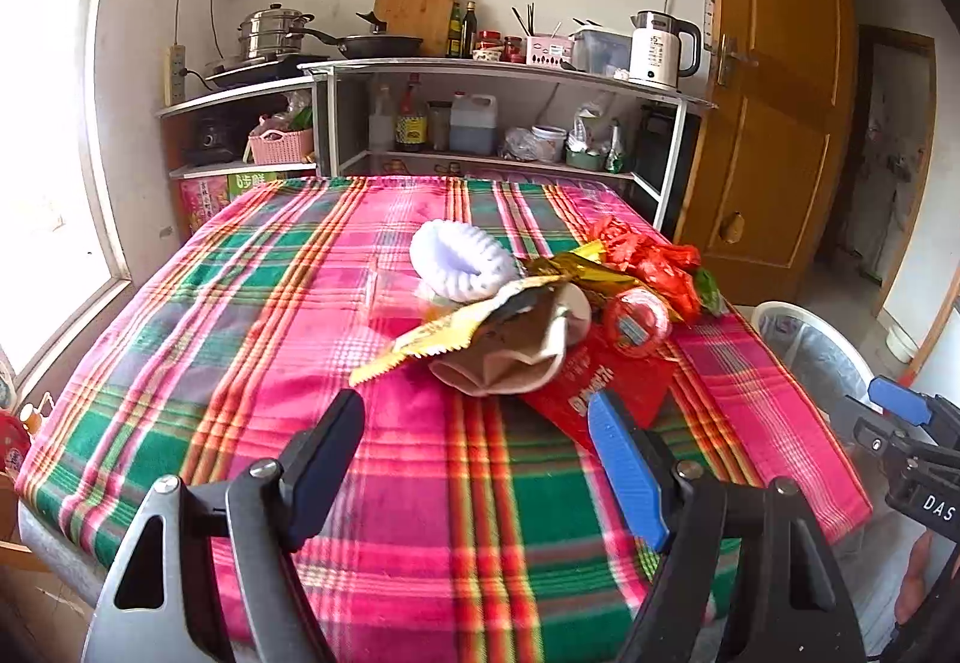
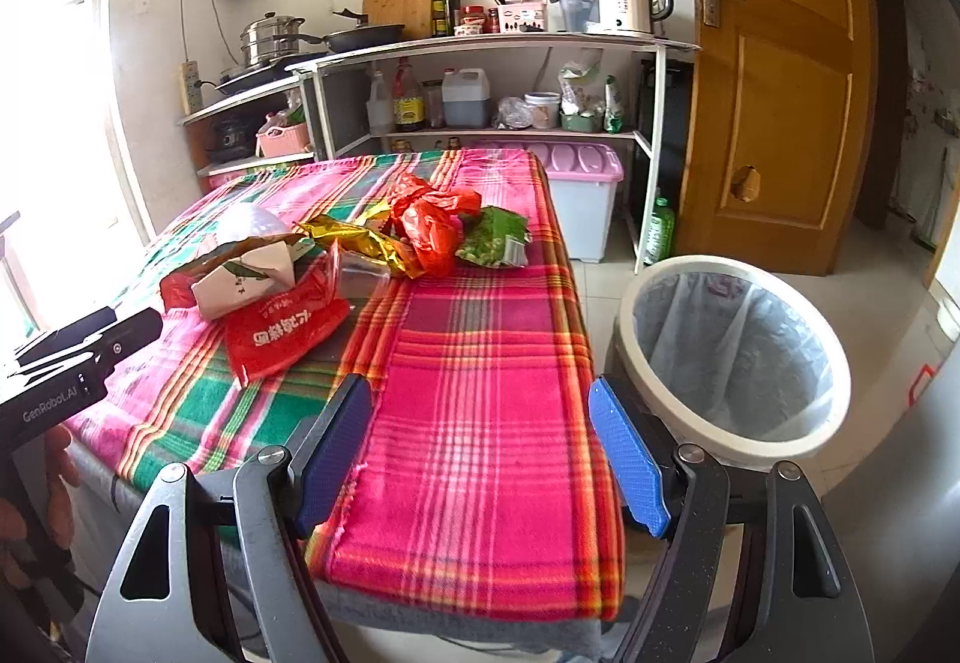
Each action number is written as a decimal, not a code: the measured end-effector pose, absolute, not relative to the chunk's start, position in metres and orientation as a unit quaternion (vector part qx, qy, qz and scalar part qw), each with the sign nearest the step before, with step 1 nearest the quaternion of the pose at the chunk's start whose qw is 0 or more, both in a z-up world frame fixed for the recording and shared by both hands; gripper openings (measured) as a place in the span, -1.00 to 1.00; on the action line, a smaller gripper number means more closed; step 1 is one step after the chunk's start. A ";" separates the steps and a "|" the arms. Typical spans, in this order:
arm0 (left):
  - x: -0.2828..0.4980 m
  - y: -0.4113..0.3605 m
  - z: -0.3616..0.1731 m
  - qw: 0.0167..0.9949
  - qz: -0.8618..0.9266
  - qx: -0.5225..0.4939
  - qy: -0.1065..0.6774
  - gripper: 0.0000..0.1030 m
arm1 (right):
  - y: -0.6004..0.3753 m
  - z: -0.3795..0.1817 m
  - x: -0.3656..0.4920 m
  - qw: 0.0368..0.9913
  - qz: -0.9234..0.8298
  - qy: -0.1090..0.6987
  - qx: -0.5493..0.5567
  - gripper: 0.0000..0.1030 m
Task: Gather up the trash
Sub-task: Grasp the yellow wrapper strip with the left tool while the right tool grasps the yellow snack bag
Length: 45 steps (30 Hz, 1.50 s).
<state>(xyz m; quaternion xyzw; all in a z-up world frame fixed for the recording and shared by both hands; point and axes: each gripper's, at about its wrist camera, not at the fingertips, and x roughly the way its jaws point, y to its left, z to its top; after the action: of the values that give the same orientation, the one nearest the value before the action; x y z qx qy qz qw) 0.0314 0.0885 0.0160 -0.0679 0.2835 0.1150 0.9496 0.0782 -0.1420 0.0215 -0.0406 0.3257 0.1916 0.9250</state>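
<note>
Nearest the lens: left gripper (image 1: 477,459), fingers spread wide and empty, held low over the near part of the plaid tablecloth (image 1: 252,363). Right gripper (image 2: 480,441) likewise parted and empty, poised above the cloth's near right corner, beside the bin.

Just past the left gripper, on the cloth: red printed wrapper (image 1: 606,393), flat, partly under a crumpled brown paper bag (image 1: 516,345). Touching the bag, a yellow serrated wrapper (image 1: 432,339) and a small red-rimmed round item (image 1: 636,321), identity unclear. Behind the bag, a white foam net sleeve (image 1: 462,261). Farther back, a gold foil wrapper (image 2: 360,243), a crumpled orange-red plastic bag (image 2: 432,225) and a green packet (image 2: 495,237), all bunched toward the cloth's right side.

On the floor right of the cloth, well apart from the pile: white trash bin (image 2: 630,351), lined, with nothing visible inside.

Judged as barely begun: nothing gripped, whole pile left to move to the bin.
</note>
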 end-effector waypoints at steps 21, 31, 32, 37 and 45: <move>0.086 0.136 -0.003 0.937 0.097 -0.057 0.330 -0.02 | -0.065 -0.006 0.181 0.872 0.271 0.408 -0.020 0.39; 0.090 0.144 -0.004 0.936 0.079 -0.089 0.332 -0.51 | -0.054 -0.020 0.205 0.845 0.291 0.449 -0.001 0.17; 0.091 0.143 -0.004 0.936 0.077 -0.089 0.333 -0.55 | -0.053 -0.020 0.206 0.843 0.293 0.451 -0.001 0.17; 0.091 0.141 -0.003 0.937 0.069 -0.090 0.330 -0.68 | -0.048 -0.019 0.216 0.838 0.297 0.458 0.009 0.17; 0.091 0.141 -0.003 0.937 0.067 -0.090 0.330 -0.78 | -0.045 -0.020 0.229 0.825 0.312 0.470 0.034 0.17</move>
<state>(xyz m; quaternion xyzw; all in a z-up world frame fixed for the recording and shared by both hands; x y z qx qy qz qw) 0.0915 0.1409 -0.0031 -0.0902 0.3303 0.0667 0.9372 0.2288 -0.0455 -0.0198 0.0344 0.4704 0.3116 0.8249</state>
